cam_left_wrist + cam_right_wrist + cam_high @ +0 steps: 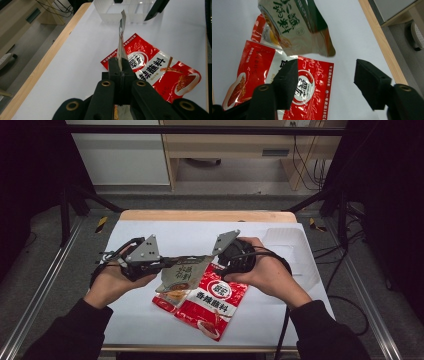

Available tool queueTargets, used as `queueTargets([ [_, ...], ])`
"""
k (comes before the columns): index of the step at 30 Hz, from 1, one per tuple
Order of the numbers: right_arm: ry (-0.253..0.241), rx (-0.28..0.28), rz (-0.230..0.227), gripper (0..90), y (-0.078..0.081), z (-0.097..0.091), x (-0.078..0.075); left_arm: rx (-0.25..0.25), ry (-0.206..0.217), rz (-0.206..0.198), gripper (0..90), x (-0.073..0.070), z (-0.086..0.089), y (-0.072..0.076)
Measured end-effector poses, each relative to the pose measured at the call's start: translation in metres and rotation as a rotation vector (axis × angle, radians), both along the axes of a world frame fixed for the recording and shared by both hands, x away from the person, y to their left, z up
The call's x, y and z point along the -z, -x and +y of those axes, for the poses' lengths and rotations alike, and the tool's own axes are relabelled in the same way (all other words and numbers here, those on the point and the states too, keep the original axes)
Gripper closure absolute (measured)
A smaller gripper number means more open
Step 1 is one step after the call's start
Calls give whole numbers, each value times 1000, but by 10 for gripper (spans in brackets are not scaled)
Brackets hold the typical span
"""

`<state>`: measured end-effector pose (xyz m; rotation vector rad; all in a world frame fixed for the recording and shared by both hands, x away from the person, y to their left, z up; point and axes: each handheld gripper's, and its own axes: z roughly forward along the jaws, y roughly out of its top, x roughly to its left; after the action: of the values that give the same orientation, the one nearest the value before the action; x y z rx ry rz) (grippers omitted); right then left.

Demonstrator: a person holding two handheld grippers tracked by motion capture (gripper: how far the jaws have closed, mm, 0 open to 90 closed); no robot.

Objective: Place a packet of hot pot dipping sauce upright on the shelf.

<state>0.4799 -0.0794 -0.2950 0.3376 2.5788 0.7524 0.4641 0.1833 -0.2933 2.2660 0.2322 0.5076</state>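
Observation:
A pale beige and green snack packet [181, 276] hangs above the white table top, held by one edge in my left gripper [170, 263], which is shut on it. In the left gripper view the packet [121, 37] stands edge-on between the closed jaws of that gripper [121, 68]. Below it a red seasoning packet [214, 301] lies flat on the table. My right gripper [220, 265] hovers beside the hanging packet, over the red one. It [328, 82] is open with nothing between its fingers [287, 81], and the beige packet [294, 27] hangs just beyond them.
A second red packet [162, 303] lies partly under the other two. A clear plastic tray [287, 240] stands at the table's back right. The wooden table edge [205, 215] runs along the far side, and black frame posts flank the table.

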Motion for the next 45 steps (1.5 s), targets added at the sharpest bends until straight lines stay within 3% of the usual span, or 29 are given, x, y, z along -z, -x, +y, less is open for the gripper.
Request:
queueTargets([
  [5, 8, -28, -12, 460, 0, 7, 5, 33, 8, 7, 900, 1, -10, 2],
  [13, 28, -90, 11, 622, 2, 15, 12, 72, 4, 3, 900, 1, -22, 7],
  [20, 41, -103, 36, 873, 4, 15, 17, 72, 21, 12, 900, 3, -23, 9],
  [23, 30, -107, 41, 900, 3, 15, 15, 55, 55, 31, 900, 7, -19, 6],
  [27, 57, -96, 28, 900, 1, 19, 12, 55, 71, 44, 892, 14, -15, 5],
  [28, 64, -90, 29, 900, 1, 19, 11, 45, 81, 43, 867, 16, -14, 5],
  [30, 82, -82, 24, 900, -2, 20, 9, 14, 114, 41, 718, 20, -10, 6],
  [34, 107, -64, 15, 900, -7, 16, 5, -26, 115, 20, 515, 33, -3, 11],
  [37, 111, -40, 12, 900, -11, 10, 2, -64, 122, 31, 381, 44, 6, 13],
  [41, 115, -32, 3, 900, -14, 2, -1, -122, 125, 52, 313, 59, 20, 13],
  [45, 109, -5, 5, 900, -17, -6, -3, -189, 165, 85, 281, 71, 36, 9],
])
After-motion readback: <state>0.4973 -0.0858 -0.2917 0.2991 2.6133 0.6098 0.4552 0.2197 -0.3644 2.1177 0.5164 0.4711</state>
